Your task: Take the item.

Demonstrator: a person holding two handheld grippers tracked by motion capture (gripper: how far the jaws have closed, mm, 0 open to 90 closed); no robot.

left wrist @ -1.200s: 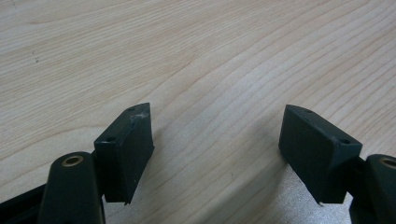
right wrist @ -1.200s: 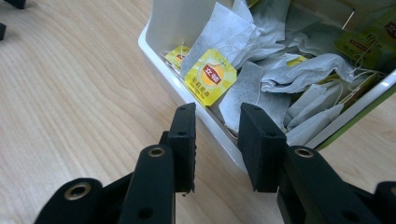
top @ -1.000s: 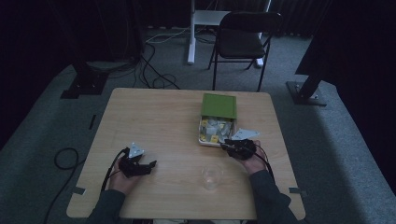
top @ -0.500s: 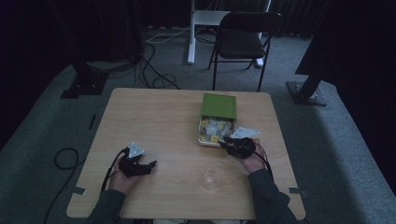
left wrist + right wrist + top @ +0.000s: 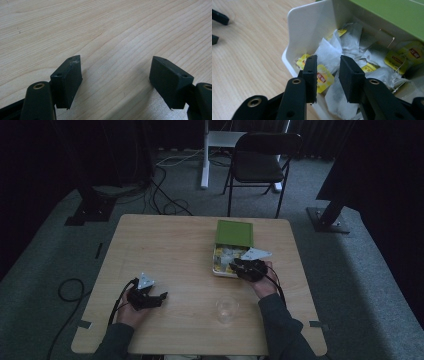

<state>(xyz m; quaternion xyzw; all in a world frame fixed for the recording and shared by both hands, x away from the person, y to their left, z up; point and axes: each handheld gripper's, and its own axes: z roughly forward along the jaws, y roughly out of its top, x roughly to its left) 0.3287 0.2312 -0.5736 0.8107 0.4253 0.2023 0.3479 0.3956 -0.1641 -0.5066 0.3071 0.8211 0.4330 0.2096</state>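
The right gripper (image 5: 327,66) has its jaws partly spread over a white paper tea bag with a yellow tag (image 5: 325,53), not yet pinching it, inside the white plastic box with a green lid (image 5: 304,22) (many more bags lie there). The left gripper (image 5: 115,72) rests wide open on the light wooden tabletop (image 5: 170,245), near a clear plastic cup (image 5: 225,309).

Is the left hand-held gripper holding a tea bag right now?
No, the left hand-held gripper has its jaws spread wide over the bare wooden table, with nothing between them.
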